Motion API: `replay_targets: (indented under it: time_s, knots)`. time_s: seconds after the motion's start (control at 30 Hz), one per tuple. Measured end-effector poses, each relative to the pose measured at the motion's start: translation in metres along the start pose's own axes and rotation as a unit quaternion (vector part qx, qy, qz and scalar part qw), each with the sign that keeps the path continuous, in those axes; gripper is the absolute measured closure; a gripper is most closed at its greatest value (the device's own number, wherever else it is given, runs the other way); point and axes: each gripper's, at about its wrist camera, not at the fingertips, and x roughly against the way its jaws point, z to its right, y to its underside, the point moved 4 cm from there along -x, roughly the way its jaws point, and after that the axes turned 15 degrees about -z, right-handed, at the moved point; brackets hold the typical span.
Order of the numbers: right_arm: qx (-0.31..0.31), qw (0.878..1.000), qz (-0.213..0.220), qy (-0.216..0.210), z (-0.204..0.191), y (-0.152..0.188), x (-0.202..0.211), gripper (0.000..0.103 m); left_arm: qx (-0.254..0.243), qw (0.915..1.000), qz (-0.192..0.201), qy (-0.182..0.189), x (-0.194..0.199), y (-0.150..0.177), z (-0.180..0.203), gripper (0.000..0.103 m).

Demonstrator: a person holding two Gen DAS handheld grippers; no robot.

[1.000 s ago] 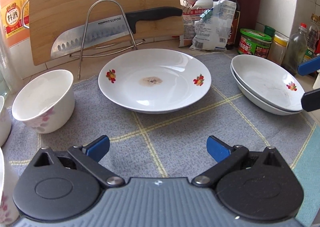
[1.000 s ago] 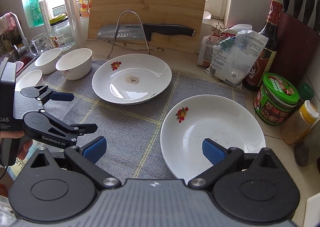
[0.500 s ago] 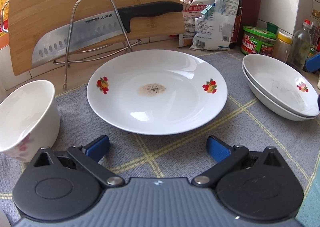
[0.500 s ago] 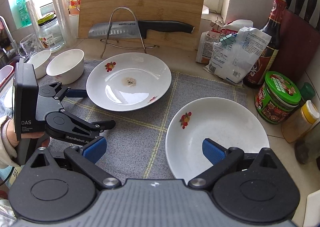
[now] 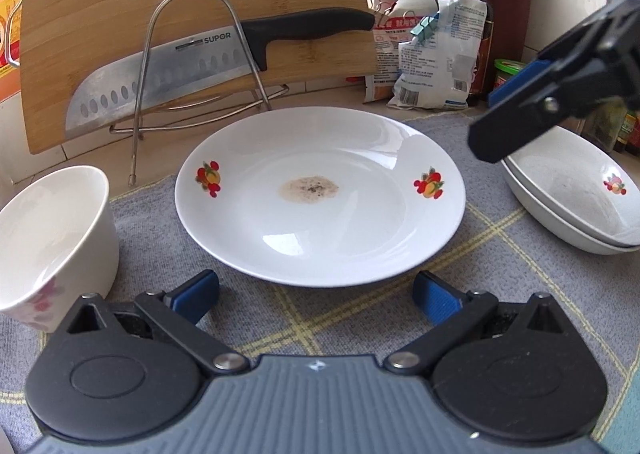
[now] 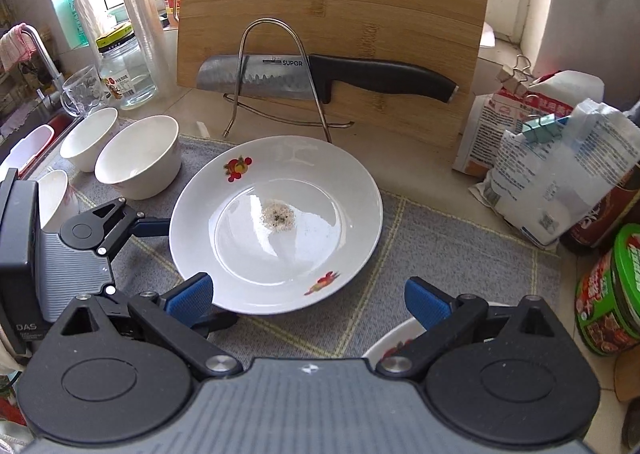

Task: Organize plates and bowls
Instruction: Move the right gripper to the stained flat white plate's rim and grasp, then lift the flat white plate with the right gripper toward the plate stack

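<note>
A white plate point(image 5: 320, 194) with fruit prints and a brown stain lies mid-mat; it is also central in the right wrist view point(image 6: 276, 222). My left gripper point(image 5: 316, 294) is open at the plate's near rim, one finger to each side. From the right wrist view, the left gripper point(image 6: 188, 266) straddles the plate's left rim. My right gripper point(image 6: 308, 300) is open above the plate's near edge, and appears at upper right point(image 5: 520, 110). Two stacked plates point(image 5: 568, 194) sit right. A white bowl point(image 5: 52, 238) stands left; three bowls point(image 6: 138, 158) cluster there.
A knife point(image 6: 320, 78) rests on a wire rack point(image 6: 276, 66) before a leaning cutting board point(image 6: 332, 14). Clipped bags point(image 6: 560, 166), a dark bottle point(image 5: 474, 14) and a green tin point(image 6: 612, 290) stand right. A jar point(image 6: 120, 66), glass mug point(image 6: 82, 94) and tap point(image 6: 40, 54) are left.
My left gripper has moved forward up to the stained plate. My right gripper has swung left from over the stacked plates to the same plate.
</note>
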Motion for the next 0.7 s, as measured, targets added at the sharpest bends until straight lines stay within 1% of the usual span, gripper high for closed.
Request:
replay_targets:
  time_s: [0.13,0.43,0.57,0.7]
  knots:
    - [0.007,0.999,-0.021,-0.026,0.014,-0.019,-0.022,0.0,-0.002,1.0,-0.001,0.001,-0.001,-0.001,-0.001,0.0]
    - [0.013,0.995,-0.066,-0.073,0.029,-0.052,-0.067,0.0,-0.001,1.0,0.002,0.002,-0.004,-0.006,-0.002,0.0]
    - [0.016,0.992,-0.077,-0.096,0.03,-0.061,-0.081,0.0,-0.005,1.0,0.007,0.004,-0.004,-0.006,-0.003,0.0]
    - [0.028,0.991,-0.073,-0.108,0.028,-0.07,-0.086,0.0,-0.01,0.9999,0.007,0.008,-0.004,-0.007,-0.005,0.0]
